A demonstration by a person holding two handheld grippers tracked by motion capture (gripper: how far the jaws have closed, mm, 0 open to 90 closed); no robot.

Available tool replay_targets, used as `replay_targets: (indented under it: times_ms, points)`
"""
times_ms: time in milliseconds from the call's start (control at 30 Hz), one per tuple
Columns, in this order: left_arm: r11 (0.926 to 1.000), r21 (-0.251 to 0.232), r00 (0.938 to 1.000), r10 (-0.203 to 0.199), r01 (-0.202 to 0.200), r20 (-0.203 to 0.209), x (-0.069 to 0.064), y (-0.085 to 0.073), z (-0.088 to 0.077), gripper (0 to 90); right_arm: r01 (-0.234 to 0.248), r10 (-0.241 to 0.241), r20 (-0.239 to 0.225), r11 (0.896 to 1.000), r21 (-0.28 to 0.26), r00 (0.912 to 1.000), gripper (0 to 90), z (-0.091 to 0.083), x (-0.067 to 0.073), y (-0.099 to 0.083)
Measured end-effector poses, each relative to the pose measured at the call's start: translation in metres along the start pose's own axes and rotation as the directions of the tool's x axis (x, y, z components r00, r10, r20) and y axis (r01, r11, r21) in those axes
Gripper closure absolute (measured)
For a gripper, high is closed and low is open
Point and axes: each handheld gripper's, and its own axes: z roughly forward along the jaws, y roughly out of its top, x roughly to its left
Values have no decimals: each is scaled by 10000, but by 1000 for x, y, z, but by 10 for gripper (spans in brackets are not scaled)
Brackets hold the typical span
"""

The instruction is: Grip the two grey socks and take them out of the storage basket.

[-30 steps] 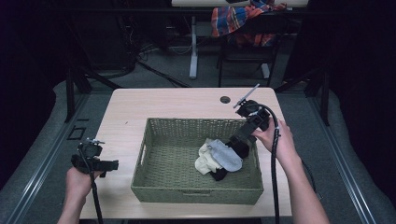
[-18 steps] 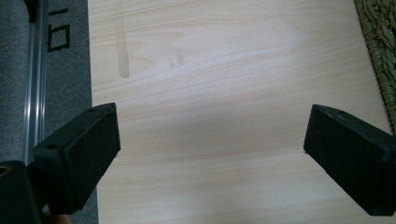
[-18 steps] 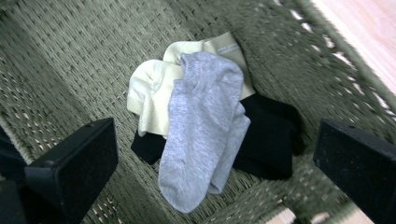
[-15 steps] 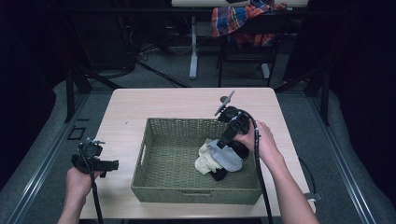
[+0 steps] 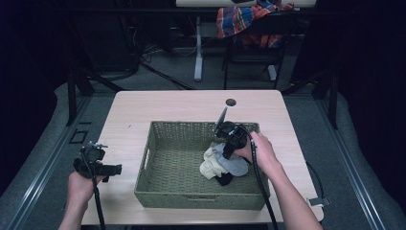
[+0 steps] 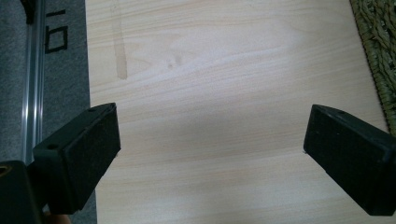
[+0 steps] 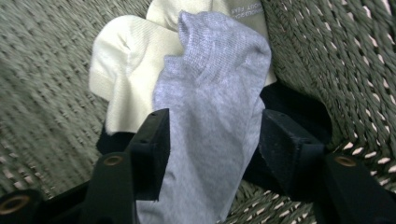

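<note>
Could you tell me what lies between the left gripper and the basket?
Only bare table: the left gripper view shows pale wood running to the basket.

I see the basket in the middle of the desk, and my right gripper reaches down into its right half. The top sock lies between my right fingers, which have just been closing around it. A second sock lies beyond and left of those fingers, partly under the top one; a third sock lies beneath both, by the right finger. My left gripper is over bare desk left of the basket, whose wall stands just beyond its right finger.
</note>
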Motion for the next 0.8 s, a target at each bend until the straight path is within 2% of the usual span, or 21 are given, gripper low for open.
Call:
replay_targets:
  times_ms: [67,267,400,433,600,733,800]
  points:
    - [10000,-9,10000,2,-2,4,0,0,0,39,104,-103,14,9999,-76,9999,568,3,2,1]
    - [10000,-31,10000,-10,10,18,0,0,0,39,275,-279,107,9989,391,9996,577,14,5,3]
    - [10000,-28,10000,3,-3,37,0,0,0,40,367,-385,319,9978,550,9988,709,17,9,5]
    - [10000,-24,10000,-7,7,79,0,0,-1,39,277,-285,144,9982,534,9995,776,16,7,4]
    - [10000,-45,10000,-32,32,63,1,0,-1,39,7,-5,-120,9997,224,9999,857,9,4,0]
    - [10000,-52,10000,-33,33,70,0,0,-1,39,-29,31,-192,9999,108,9998,860,3,2,-2]
    - [10000,-46,10000,-33,33,70,1,0,-1,39,-200,197,-258,9997,-110,9995,860,-3,1,-3]
